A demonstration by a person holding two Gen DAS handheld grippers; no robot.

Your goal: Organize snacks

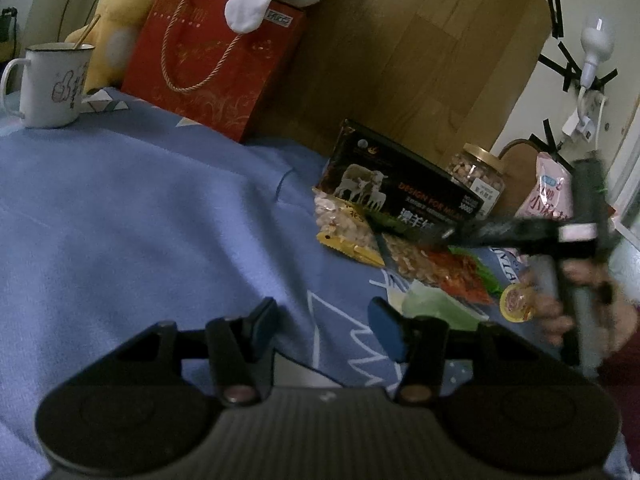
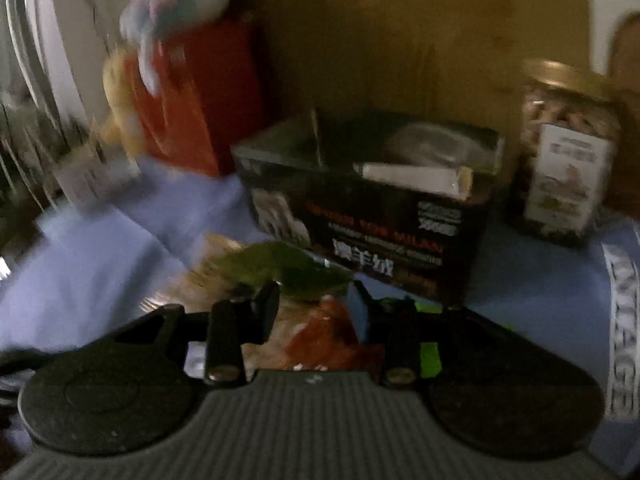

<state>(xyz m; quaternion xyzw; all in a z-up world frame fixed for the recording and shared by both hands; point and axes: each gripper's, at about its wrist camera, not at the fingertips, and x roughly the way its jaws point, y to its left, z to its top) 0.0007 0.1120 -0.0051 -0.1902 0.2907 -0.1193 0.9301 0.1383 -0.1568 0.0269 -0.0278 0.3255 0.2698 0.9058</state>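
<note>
- We took the black box (image 1: 404, 196) as our landmark; it stood on the blue bedspread (image 1: 140, 220) against the wooden board (image 1: 400, 40), its top open in the right wrist view.
- The snacks lay clustered around it: a clear packet of pale snacks (image 1: 340, 220) in front of the box, a red-and-green packet (image 1: 456, 276) nearer to us, a small yellow cup (image 1: 518, 302) beside that, a glass jar (image 1: 478, 176) behind the box, and a pink bag (image 1: 548, 196) past the jar.
- Our left tongs (image 1: 324, 328) hung released and empty over the bedspread, well short of the box.
- Our right tongs (image 2: 314, 304), blurred, stood parted over the red-and-green packet in front of the box; we could not tell whether the pads touched it.
- We judged the step in hand to be reaching for that packet, with sorting barely begun.
- The next move would call for settling the right tongs over the packet's edge, clenching, then lifting it towards the open box, if that is where it belongs.
</note>
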